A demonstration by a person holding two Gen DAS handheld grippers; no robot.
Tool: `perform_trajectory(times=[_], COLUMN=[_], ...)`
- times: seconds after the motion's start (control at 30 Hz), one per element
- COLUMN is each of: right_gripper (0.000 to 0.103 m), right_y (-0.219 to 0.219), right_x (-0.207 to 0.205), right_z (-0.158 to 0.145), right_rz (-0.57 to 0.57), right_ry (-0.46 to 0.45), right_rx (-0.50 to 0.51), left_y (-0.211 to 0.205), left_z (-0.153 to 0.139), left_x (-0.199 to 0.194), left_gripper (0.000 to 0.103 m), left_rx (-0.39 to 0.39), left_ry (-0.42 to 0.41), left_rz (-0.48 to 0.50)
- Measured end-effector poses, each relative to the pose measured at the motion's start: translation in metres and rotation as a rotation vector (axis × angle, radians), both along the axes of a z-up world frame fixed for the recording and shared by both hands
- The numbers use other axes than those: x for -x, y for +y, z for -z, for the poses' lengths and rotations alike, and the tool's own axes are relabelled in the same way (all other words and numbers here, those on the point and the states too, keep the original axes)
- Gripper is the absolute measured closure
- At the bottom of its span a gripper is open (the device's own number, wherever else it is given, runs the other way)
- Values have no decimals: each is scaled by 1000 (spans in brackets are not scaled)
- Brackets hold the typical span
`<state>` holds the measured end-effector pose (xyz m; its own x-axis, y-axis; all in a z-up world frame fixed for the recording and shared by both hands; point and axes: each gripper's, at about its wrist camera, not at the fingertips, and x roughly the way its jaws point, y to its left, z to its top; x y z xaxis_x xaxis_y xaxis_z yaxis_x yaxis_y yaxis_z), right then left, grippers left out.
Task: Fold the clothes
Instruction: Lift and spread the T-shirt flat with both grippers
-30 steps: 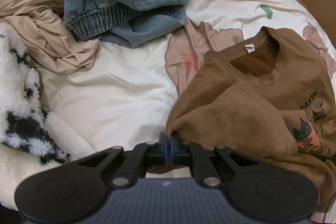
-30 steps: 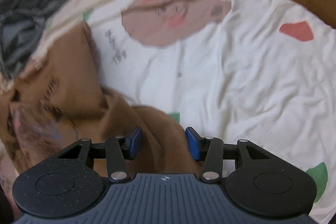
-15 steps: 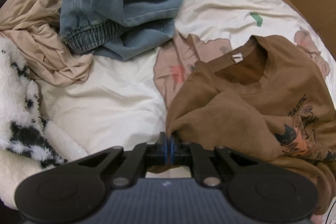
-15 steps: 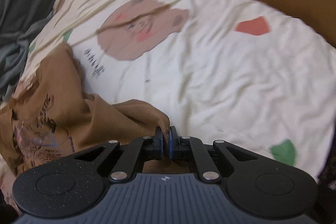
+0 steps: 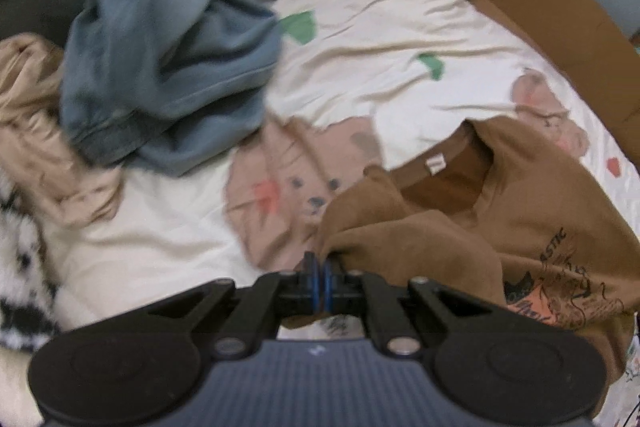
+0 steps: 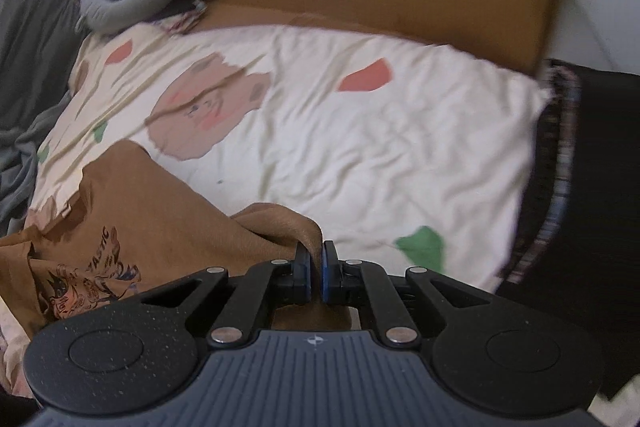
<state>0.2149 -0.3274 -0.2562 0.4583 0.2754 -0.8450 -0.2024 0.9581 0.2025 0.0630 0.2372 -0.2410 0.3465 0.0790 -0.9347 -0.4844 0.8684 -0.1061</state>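
we see the brown t-shirt (image 5: 532, 211) lying rumpled on the cream bear-print sheet (image 5: 384, 67), the left gripper (image 5: 319, 277) clamped on one bunched edge and the right gripper (image 6: 315, 273) pinching another fold, with blue jeans (image 5: 160, 47) heaped farther up that sheet.
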Motion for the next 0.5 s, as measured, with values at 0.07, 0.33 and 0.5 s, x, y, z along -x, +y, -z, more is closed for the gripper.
perform_trajectory(times=[0.07,0.33,0.5], right_gripper=[100,100,100], right_y=[-16,-69,-91], right_x=[5,36,53], right_z=[-8,-33,-42], right_rz=[35,132,182], right_ry=[-11,-47,-60], right_rx=[5,12,21], left_y=[-7,-37,-60], left_z=[-3,-8,-18], left_x=[-11,-57,-89], left_gripper=[100,100,100], left_rx=[5,16,21], left_ry=[-17,-75,-115], left_rz=[27,141,215])
